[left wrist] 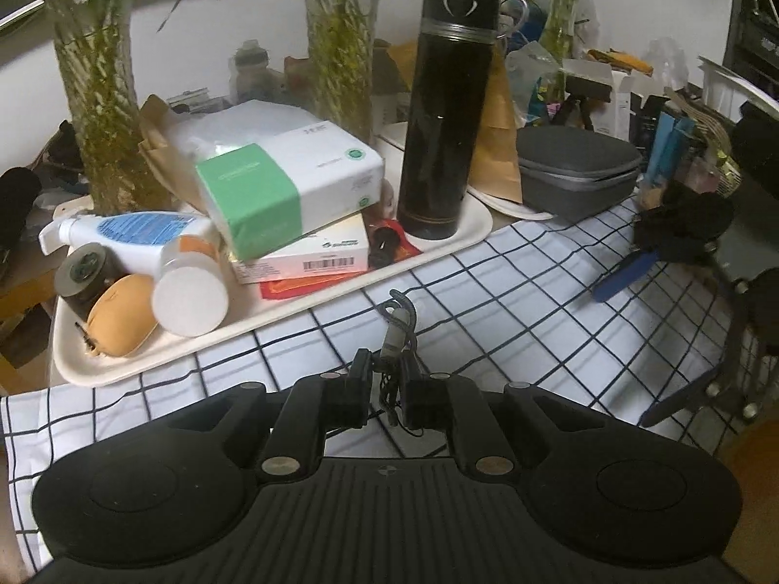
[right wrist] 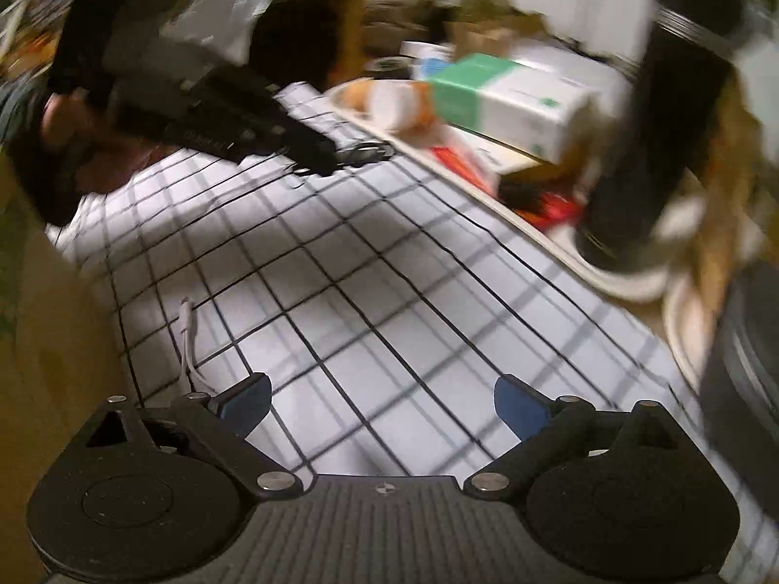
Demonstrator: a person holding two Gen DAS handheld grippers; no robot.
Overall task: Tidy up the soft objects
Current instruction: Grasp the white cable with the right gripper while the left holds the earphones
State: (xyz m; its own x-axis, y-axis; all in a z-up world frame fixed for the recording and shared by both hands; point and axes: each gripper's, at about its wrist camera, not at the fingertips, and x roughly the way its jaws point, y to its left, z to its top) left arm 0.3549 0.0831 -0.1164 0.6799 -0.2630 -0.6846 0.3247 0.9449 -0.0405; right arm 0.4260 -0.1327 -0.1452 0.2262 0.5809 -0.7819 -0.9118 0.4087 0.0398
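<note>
Left gripper (left wrist: 384, 387) has its fingers clamped on a thin black cord (left wrist: 395, 340), lifted above the checked cloth (left wrist: 511, 301). Right gripper (right wrist: 382, 406) fingers spread apart, nothing between them.

black flask (left wrist: 445, 112) upright on cream tray (left wrist: 146, 365); grey case (left wrist: 579, 173) beside

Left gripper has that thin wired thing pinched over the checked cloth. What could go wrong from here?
1. The left gripper pinches only thin black wire; the small grey cable piece may slip out.
2. The cream tray is crowded and the green-and-white box sits tilted on a stack; a nudge could topple it.
</note>
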